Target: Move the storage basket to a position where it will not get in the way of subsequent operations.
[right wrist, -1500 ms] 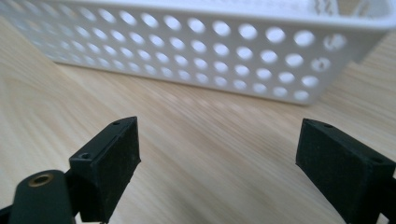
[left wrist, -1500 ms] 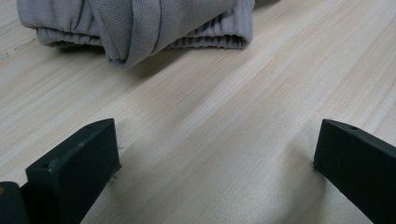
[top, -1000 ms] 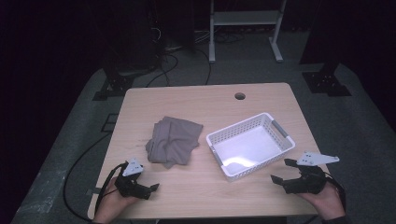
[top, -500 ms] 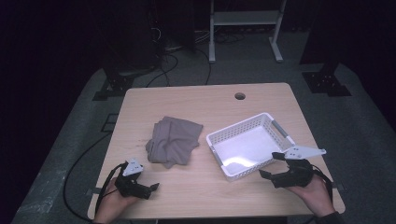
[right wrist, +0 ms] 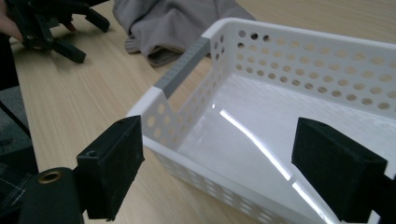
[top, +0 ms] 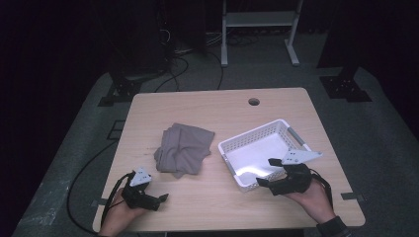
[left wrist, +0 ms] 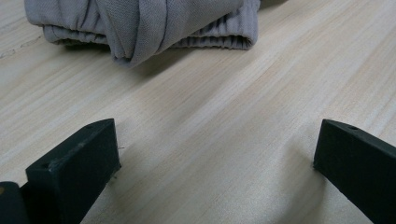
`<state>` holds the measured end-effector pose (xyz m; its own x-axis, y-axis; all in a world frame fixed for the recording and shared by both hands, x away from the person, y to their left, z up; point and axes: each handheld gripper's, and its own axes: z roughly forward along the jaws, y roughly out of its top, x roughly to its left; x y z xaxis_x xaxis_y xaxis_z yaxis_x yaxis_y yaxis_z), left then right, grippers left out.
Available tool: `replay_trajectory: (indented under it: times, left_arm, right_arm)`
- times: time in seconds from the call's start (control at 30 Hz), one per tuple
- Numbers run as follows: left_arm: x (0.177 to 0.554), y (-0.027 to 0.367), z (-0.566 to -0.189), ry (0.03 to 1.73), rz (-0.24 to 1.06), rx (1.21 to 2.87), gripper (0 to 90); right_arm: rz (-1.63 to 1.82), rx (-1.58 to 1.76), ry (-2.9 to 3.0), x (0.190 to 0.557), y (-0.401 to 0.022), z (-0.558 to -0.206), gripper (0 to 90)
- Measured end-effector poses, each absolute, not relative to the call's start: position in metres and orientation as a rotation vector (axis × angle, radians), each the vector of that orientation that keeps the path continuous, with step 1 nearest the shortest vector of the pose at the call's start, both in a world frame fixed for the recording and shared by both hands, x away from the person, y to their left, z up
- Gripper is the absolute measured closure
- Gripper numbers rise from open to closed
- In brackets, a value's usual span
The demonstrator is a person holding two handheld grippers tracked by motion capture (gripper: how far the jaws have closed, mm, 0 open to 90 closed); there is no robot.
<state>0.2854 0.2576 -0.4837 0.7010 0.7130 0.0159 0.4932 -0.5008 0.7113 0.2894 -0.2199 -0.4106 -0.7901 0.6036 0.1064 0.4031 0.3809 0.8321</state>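
While the right gripper (top: 269, 173) is hanging with jaws wide at the white perforated plastic basket (top: 249, 148), lower right, its light, stiff rim is looking graspable.

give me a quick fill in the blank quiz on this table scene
1. The grey cloth lies on the table to the ____ of the white basket in the high view.
2. The inside of the basket is ____.
3. The right gripper hovers by the basket's near rim with its fingers ____.
4. The left gripper points toward the ____.

Missing words: left; empty; open; cloth
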Motion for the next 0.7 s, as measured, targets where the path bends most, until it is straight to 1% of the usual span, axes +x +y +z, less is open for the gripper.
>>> replay_trajectory:
  times: [0.2, 0.43, 0.7]
  left_arm:
    - [0.285, 0.257, -0.484, 0.917, 0.403, 2.204, 0.0]
    - [0.285, 0.257, -0.484, 0.918, 0.403, 2.204, 0.0]
    - [0.285, 0.257, -0.484, 0.923, 0.406, 2.203, 0.0]
  right_arm:
    - [1.394, 0.853, 2.462, 0.293, -0.200, -0.406, 25.9]
    - [1.387, 0.804, 2.523, 0.298, -0.177, -0.408, 32.6]
    - [1.362, 0.783, 2.591, 0.306, -0.160, -0.412, 44.1]
